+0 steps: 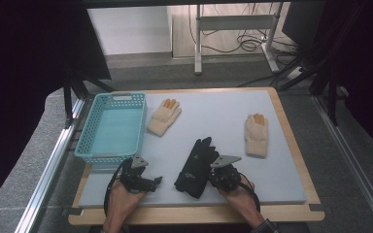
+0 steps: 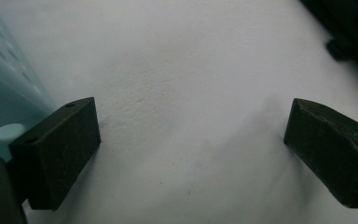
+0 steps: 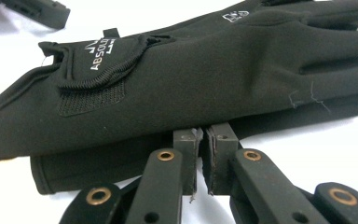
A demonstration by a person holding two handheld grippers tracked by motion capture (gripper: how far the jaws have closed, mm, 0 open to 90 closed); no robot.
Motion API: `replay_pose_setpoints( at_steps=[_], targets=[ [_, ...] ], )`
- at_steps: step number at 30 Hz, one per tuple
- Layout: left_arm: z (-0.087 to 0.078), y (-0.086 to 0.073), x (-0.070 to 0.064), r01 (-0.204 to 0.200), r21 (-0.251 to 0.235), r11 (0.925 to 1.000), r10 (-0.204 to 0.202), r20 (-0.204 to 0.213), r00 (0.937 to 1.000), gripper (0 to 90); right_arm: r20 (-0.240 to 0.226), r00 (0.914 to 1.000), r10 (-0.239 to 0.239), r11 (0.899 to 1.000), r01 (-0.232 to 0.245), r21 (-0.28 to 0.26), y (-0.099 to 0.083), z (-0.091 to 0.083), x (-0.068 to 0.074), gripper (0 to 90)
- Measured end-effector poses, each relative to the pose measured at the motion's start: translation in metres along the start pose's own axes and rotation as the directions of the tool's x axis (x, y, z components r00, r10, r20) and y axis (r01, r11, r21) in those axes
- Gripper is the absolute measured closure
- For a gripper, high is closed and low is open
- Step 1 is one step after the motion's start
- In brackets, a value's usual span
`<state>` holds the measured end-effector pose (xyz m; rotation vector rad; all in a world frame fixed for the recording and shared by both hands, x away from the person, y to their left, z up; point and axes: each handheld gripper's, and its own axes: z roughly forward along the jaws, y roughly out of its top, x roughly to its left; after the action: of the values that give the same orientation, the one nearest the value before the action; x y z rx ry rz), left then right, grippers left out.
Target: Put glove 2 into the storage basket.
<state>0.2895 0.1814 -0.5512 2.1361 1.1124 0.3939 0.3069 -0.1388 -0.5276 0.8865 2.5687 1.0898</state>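
Right gripper (image 3: 204, 161) pinched tight at the edge of smooth black gloves (image 3: 191, 79); left gripper (image 2: 191, 149) gapes wide over the matte grey counter (image 2: 182, 70), holding nothing

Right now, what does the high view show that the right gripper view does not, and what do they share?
The high view alone shows the blue basket, two cream gloves, the wooden table edge and both hands. The right gripper view alone shows white lettering on the cuff strap and the right gripper, jaws shut at the glove's edge; whether fabric is pinched is unclear. Both show the black gloves on the grey mat.
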Motion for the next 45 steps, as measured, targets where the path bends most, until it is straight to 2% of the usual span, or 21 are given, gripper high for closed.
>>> replay_pose_setpoints(
  at_steps=[2, 4, 10, 14, 16, 20, 23, 25, 28, 33, 37, 41, 45],
  targets=[
    [-0.001, -0.001, 0.001, -0.002, -0.004, 1.0, 0.002, 0.009, 1.0, 4.9, -0.001, 1.0, 0.001, 1.0, -0.001, -0.002, 0.004, 0.005, -0.001, 82.4],
    [-0.001, -0.001, 0.001, -0.008, -0.006, 1.0, 0.008, 0.007, 0.9999, 4.8, -0.006, 0.9997, 0.026, 1.0, -0.026, -0.018, 0.005, 0.009, -0.002, 82.1],
    [-0.001, -0.002, 0.001, -0.008, -0.006, 1.0, 0.008, 0.009, 0.9999, 4.7, 0.0, 0.9998, 0.02, 0.999, -0.02, -0.033, 0.005, 0.011, -0.001, 81.1],
    [-0.001, -0.002, 0.001, -0.007, -0.007, 1.0, 0.007, 0.009, 0.9999, 4.7, -0.023, 0.9997, 0.012, 0.999, -0.013, -0.045, 0.0, 0.002, -0.005, 74.0],
    [-0.001, -0.002, 0.001, -0.007, -0.007, 1.0, 0.007, 0.01, 0.9999, 4.7, -0.02, 0.9997, 0.012, 0.999, -0.013, -0.051, -0.005, -0.006, -0.01, 71.3],
    [-0.001, -0.002, 0.001, -0.006, -0.007, 1.0, 0.006, 0.01, 0.9999, 4.7, 0.009, 0.9995, 0.03, 0.998, -0.029, -0.063, -0.013, -0.024, -0.026, 64.5],
    [-0.001, -0.002, 0.001, -0.005, -0.007, 1.0, 0.005, 0.011, 0.9999, 4.7, 0.059, 0.9976, 0.036, 0.997, -0.032, -0.069, -0.02, -0.037, -0.039, 59.1],
    [-0.001, -0.002, 0.001, -0.006, -0.007, 1.0, 0.006, 0.01, 0.9999, 4.7, 0.076, 0.9955, 0.057, 0.996, -0.051, -0.077, -0.026, -0.044, -0.048, 55.0],
    [-0.001, -0.002, 0.001, -0.006, -0.008, 1.0, 0.006, 0.01, 0.9999, 4.7, 0.112, 0.9905, 0.08, 0.995, -0.072, -0.075, -0.037, -0.053, -0.062, 47.2],
    [-0.001, -0.002, 0.001, -0.005, -0.009, 0.9999, 0.005, 0.009, 0.9999, 4.8, 0.173, 0.9802, 0.097, 0.994, -0.085, -0.074, -0.05, -0.061, -0.075, 39.7],
    [-0.001, -0.002, 0.001, -0.002, -0.009, 1.0, 0.002, 0.009, 1.0, 4.8, 0.21, 0.9737, 0.089, 0.996, -0.08, -0.05, -0.057, -0.058, -0.08, 34.3],
    [-0.001, -0.002, 0.001, 0.003, -0.009, 1.0, -0.003, 0.008, 1.0, 5.0, 0.218, 0.9713, 0.094, 0.995, -0.084, -0.052, -0.057, -0.058, -0.08, 29.3],
    [-0.001, -0.002, 0.001, 0.005, -0.011, 0.9999, -0.005, 0.005, 1.0, 5.4, 0.224, 0.9691, 0.103, 0.994, -0.094, -0.053, -0.058, -0.057, -0.08, 28.4]
  ],
)
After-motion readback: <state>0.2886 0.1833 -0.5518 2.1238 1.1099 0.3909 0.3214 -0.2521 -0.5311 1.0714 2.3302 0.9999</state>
